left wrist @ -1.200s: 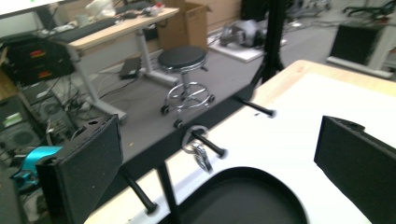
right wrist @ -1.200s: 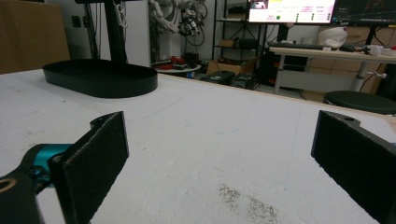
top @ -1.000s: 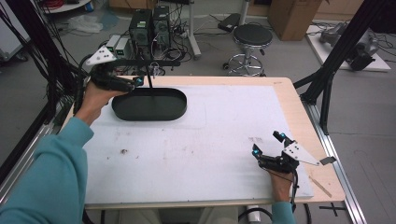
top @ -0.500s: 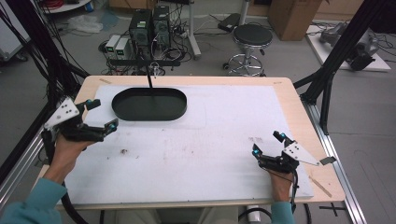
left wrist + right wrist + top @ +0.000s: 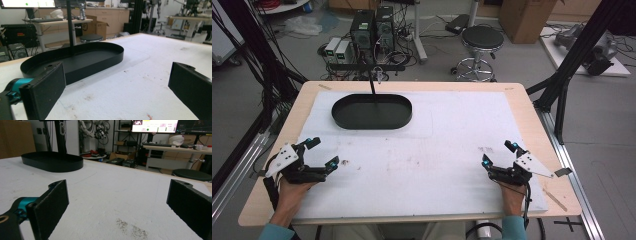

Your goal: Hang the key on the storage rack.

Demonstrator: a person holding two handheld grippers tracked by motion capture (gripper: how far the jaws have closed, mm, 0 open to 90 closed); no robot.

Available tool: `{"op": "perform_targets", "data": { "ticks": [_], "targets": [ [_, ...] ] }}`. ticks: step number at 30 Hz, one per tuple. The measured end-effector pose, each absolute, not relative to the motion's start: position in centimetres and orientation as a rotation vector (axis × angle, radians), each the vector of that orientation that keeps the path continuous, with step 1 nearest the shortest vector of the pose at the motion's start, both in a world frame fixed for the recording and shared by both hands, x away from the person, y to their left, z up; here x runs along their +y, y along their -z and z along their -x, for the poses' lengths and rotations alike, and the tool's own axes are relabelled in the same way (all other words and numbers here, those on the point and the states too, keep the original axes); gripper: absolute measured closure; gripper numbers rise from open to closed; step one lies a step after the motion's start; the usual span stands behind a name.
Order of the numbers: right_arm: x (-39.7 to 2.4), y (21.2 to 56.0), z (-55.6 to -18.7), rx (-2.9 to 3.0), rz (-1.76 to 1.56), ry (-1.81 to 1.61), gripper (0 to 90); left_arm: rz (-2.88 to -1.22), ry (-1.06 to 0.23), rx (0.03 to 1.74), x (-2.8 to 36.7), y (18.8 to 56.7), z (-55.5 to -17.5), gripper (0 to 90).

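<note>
A black oval tray [image 5: 372, 112] with a thin upright post rests on the white mat at the back left; it also shows ahead in the left gripper view [image 5: 75, 60] and far off in the right gripper view [image 5: 52, 162]. My left gripper [image 5: 323, 154] lies near the front left edge, open, nothing between its jaws [image 5: 115, 92]. My right gripper [image 5: 498, 155] lies near the front right edge, also open and empty [image 5: 117, 205]. A hand holds each one from below.
The white mat [image 5: 447, 135] covers most of the wooden table [image 5: 532, 107]. It carries small stains near the front. A black stool [image 5: 482, 40], computers [image 5: 372, 25] and cables stand on the floor beyond the far edge.
My left gripper has come back from the tray's left end toward the front left edge and now rests low near the mat. The right gripper has stayed put.
</note>
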State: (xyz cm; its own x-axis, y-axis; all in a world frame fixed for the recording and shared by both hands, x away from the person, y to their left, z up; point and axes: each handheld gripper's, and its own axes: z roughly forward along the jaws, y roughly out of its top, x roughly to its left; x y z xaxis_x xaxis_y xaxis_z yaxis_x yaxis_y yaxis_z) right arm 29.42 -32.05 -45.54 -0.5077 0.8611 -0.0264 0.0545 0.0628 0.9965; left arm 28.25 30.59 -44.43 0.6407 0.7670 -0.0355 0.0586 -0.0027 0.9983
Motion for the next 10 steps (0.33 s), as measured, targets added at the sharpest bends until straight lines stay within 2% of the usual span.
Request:
{"op": "perform_targets", "data": {
  "ticks": [10],
  "targets": [
    [-32.0, 45.5, -29.5, 1.671, -0.923, -1.514, 3.4, -1.428, -0.693, 0.679, 30.7, 45.8, -27.2, 1.7]
  ]
}}
